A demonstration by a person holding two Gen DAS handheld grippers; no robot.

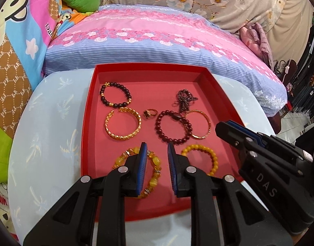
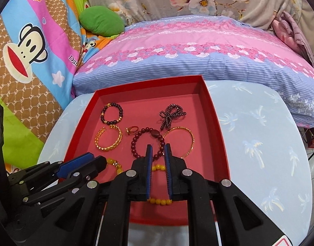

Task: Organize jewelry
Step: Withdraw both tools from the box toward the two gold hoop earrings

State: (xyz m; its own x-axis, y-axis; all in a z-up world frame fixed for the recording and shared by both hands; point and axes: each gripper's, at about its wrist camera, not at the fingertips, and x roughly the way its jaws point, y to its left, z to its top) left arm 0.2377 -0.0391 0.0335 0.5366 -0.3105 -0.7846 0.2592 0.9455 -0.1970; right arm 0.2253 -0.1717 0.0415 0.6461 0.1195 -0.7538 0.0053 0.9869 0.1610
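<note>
Red tray [image 1: 86, 123] sits on the pale blue table [image 1: 50, 123], holding the jewelry: black bead bracelet [image 1: 115, 95] far left, gold chain bangle [image 1: 122, 126] and ring [image 1: 150, 113] nearer, dark red bead bracelet [image 1: 173, 127] overlapping a thin gold bangle [image 1: 200, 124], dark necklace [image 1: 184, 99] far right. Two yellow bead bracelets [image 1: 200, 157] lie at the near edge. Left gripper [image 1: 157, 153] and right gripper [image 2: 158, 149] both hover over the near tray, jaws slightly apart, clamped on nothing.
</note>
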